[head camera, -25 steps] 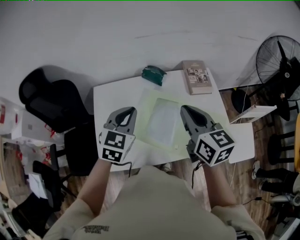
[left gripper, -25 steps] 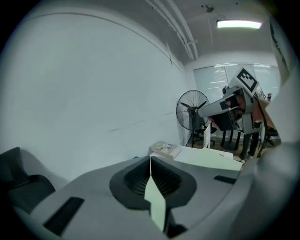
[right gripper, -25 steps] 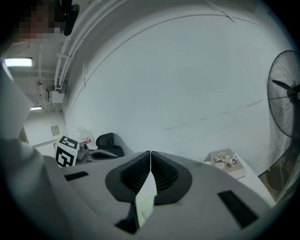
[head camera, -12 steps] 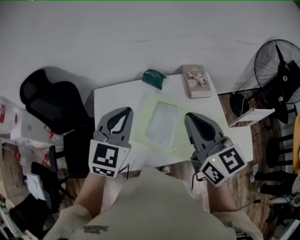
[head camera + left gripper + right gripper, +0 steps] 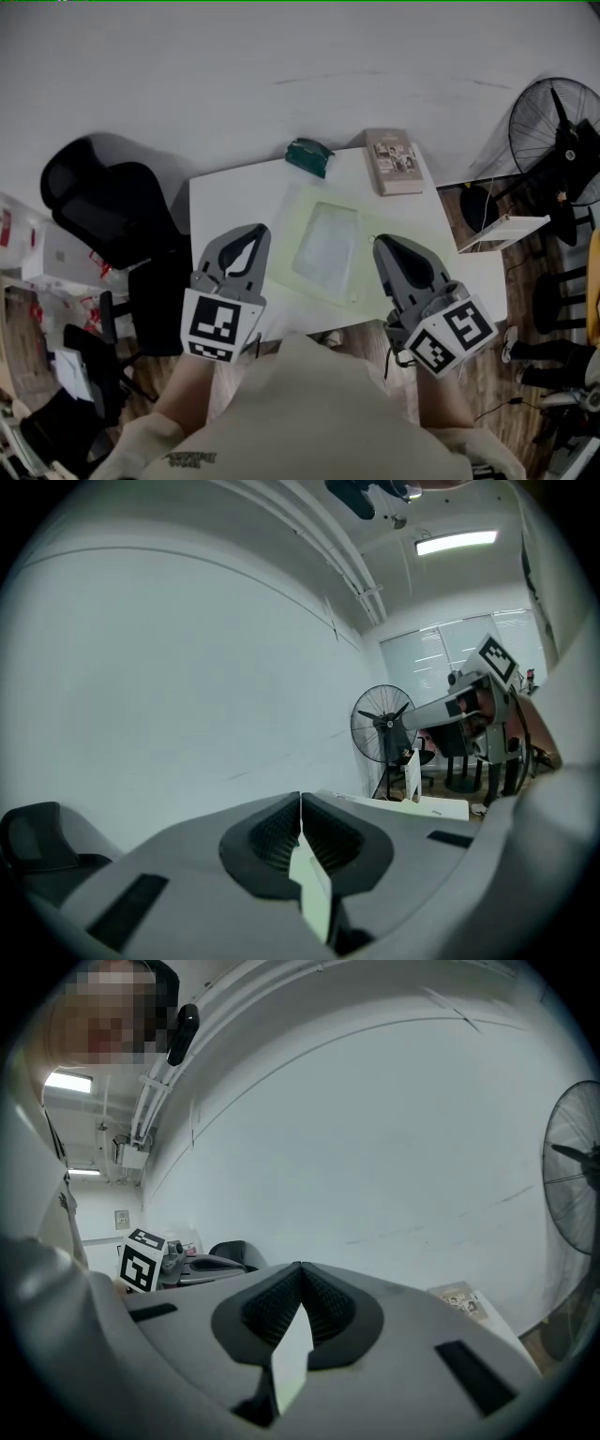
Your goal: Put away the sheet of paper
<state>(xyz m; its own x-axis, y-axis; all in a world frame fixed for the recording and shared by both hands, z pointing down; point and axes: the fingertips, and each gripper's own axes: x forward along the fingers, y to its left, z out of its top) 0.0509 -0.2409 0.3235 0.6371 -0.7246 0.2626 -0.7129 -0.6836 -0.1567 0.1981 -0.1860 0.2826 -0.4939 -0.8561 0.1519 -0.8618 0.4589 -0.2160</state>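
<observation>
Both tongs pressed together and empty near the table's near edge, the paper flat at mid-table.
Head view: the left gripper [image 5: 256,228] and right gripper [image 5: 383,242] hung over the near part of the white table [image 5: 220,192], either side of the sheet of paper [image 5: 325,246], which lay on a pale green folder [image 5: 298,208]; a book [image 5: 394,161] and a dark green object [image 5: 308,156] sat at the far edge. Left gripper view: jaws met at the tips, aimed at the wall, a fan [image 5: 384,726] to the right. Right gripper view: jaws likewise closed, pinching nothing.
</observation>
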